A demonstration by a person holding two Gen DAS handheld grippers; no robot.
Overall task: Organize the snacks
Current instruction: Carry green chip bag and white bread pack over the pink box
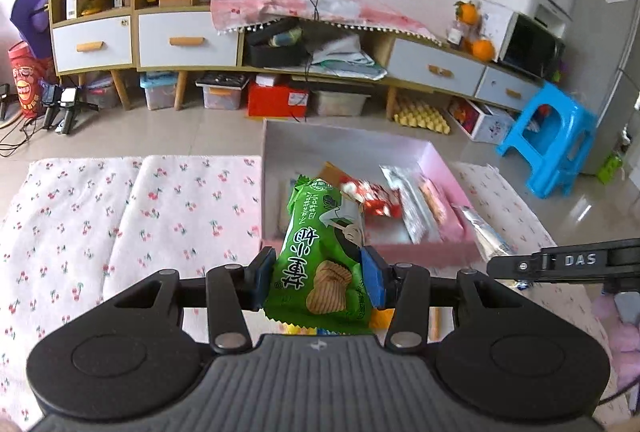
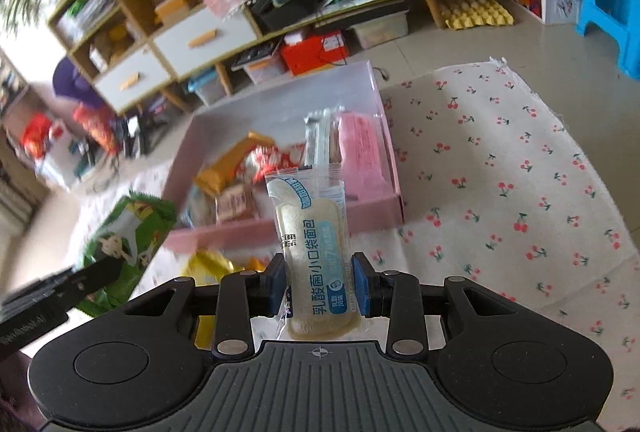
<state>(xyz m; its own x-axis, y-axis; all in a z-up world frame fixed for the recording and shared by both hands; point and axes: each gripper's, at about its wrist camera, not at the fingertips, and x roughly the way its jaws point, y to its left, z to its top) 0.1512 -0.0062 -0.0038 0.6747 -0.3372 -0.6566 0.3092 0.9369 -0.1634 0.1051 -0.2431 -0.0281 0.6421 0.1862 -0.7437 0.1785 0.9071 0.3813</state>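
Observation:
My left gripper is shut on a green crisp bag, which stands upright between the blue pads in front of the pink box. My right gripper is shut on a clear-wrapped bread packet with blue print, also held upright, short of the pink box. Inside the box lie several snacks: a red-and-white packet, silver packets, an orange packet. The green bag and the other gripper show at the left of the right wrist view.
The box rests on a cherry-print cloth spread over the tiled floor. Yellow and orange packets lie on the cloth near the box's front. A low cabinet with drawers lines the wall behind, and a blue stool stands at the right.

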